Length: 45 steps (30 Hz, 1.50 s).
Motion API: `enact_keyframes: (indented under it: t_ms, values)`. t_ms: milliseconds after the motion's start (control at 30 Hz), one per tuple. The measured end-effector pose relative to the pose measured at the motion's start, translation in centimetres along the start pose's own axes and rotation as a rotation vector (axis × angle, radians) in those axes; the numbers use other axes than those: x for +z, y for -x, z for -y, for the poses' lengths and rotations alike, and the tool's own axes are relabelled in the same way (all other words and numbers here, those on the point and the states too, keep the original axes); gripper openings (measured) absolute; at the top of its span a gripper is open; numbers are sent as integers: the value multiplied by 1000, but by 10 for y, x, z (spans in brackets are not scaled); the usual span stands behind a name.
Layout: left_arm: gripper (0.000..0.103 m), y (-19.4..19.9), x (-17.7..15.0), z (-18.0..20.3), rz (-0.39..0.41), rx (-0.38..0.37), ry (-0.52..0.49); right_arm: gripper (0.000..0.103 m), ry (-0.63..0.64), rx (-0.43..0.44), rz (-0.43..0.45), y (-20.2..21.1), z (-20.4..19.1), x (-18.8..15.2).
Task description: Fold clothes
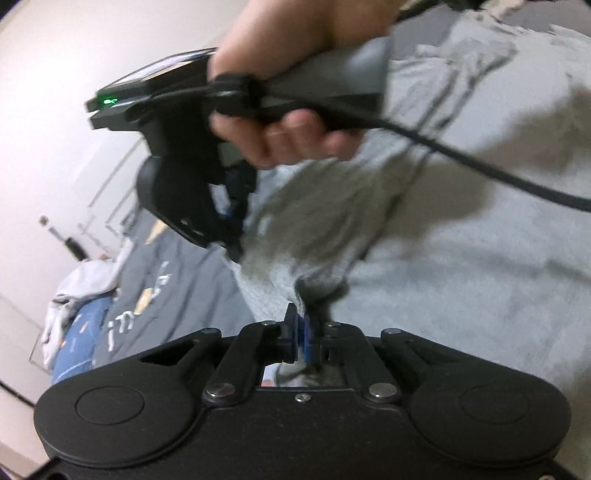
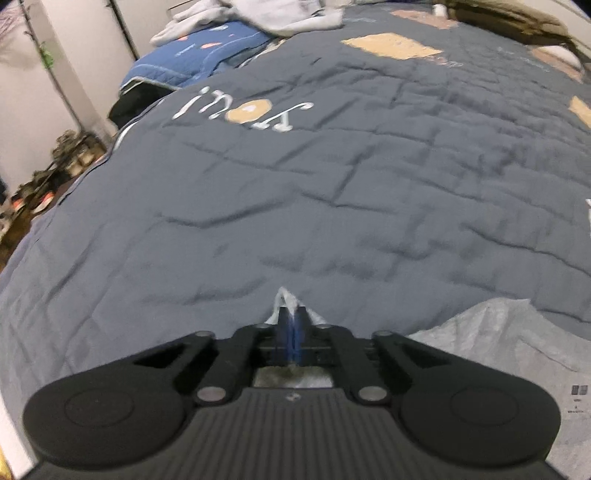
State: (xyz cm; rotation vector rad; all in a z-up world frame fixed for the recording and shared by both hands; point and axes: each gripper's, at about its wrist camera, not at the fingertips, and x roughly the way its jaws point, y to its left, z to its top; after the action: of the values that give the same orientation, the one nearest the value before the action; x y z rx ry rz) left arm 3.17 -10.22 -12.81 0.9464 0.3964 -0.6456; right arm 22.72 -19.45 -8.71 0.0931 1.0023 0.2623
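A light grey garment [image 1: 461,277] fills the right of the left wrist view, lifted and creased. My left gripper [image 1: 301,317] is shut on a bunched fold of it at the bottom centre. A hand [image 1: 295,140] holds my right gripper [image 1: 234,251] above and to the left, tips down into the same garment's edge. In the right wrist view my right gripper [image 2: 291,314] is shut on a small pale corner of the grey garment [image 2: 509,332], whose cloth also shows at the lower right over the quilt.
A dark grey quilt [image 2: 332,184] with tan patches and white lettering covers the bed. A heap of pale clothes [image 2: 258,14] and a blue blanket [image 2: 195,55] lie at its far end. A black cable [image 1: 480,162] crosses the garment. Clutter [image 2: 55,166] sits on the floor at left.
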Motion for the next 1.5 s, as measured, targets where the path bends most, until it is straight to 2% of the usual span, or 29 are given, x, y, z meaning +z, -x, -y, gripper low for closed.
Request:
enact_keyframes:
  t_ms: [100,233,300,367,467,533,600,700,833,967,1167,1367,1500]
  values:
    - [3,13,-1,1,-4,-12,-30,1,-34,-18,30,0,5,4]
    - [3,16,-3,-2,-52,-25,-44,1,-31,-10,25,-4,5,5]
    - [6,20,-1,-7,-56,-46,-13,3,-26,19,9,-5,4,5]
    - [9,26,1,-15,-47,-77,51,5,-26,27,30,4,3,5]
    - [12,39,5,-27,7,-111,131,10,-33,52,68,28,6,6]
    - [28,44,7,-34,40,-119,187,17,-48,80,100,54,13,3]
    - [35,47,10,-33,64,-121,206,27,-62,88,147,83,21,-4]
    - [35,51,16,-30,98,-118,226,42,-122,72,226,127,48,-27]
    - [35,52,27,-23,131,-110,251,44,-225,34,293,175,92,-70]
    - [35,52,40,-22,164,-147,320,47,-327,-15,333,207,135,-115]
    - [36,51,59,-13,193,-196,472,48,-300,-116,349,229,159,-160]
    - [36,49,70,9,175,-206,671,49,-304,-154,335,228,181,-186]
    - [36,42,81,23,170,-248,690,49,-348,-136,333,225,198,-204]
